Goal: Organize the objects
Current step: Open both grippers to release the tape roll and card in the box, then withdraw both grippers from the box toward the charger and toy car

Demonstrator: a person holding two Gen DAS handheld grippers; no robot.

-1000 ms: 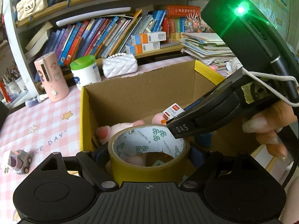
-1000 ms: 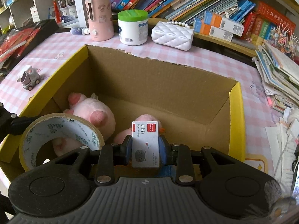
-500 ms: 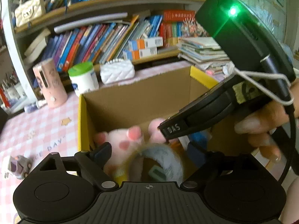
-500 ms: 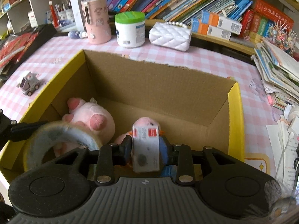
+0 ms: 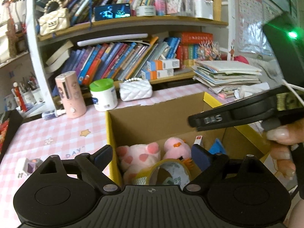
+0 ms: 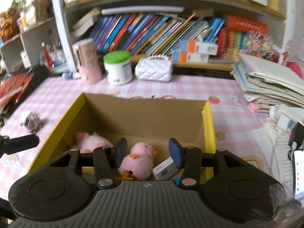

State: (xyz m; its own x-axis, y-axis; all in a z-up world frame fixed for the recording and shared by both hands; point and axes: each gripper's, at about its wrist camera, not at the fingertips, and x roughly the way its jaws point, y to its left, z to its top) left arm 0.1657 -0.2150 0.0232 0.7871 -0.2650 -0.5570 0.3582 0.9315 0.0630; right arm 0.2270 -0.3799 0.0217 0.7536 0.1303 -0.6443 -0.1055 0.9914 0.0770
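An open cardboard box [image 5: 163, 117] [image 6: 144, 114] with yellow flap edges stands on the pink checked tablecloth. Inside lie a pink pig plush [image 5: 138, 157] [image 6: 91, 142], a pink duck plush [image 5: 176, 148] [image 6: 140, 159], a tape roll [image 5: 165, 172] and a small staples box [image 6: 164, 169] [image 5: 197, 140]. My left gripper [image 5: 152, 155] is open and empty above the box's near side, over the tape roll. My right gripper [image 6: 147, 151] is open and empty above the duck; its body [image 5: 237, 117] shows at the right of the left wrist view.
Behind the box stand a pink cylinder [image 6: 86, 60], a green-lidded jar [image 6: 117, 67] and a white quilted purse [image 6: 153, 70]. A small toy car [image 6: 33, 121] [image 5: 28, 166] sits left of the box. A paper stack [image 6: 269, 81] lies right. Bookshelves [image 5: 123, 60] fill the back.
Both grippers opened. The tape roll dropped from the left gripper into the box, and the staples box dropped from the right gripper beside the duck. Both grippers rose and tilted up.
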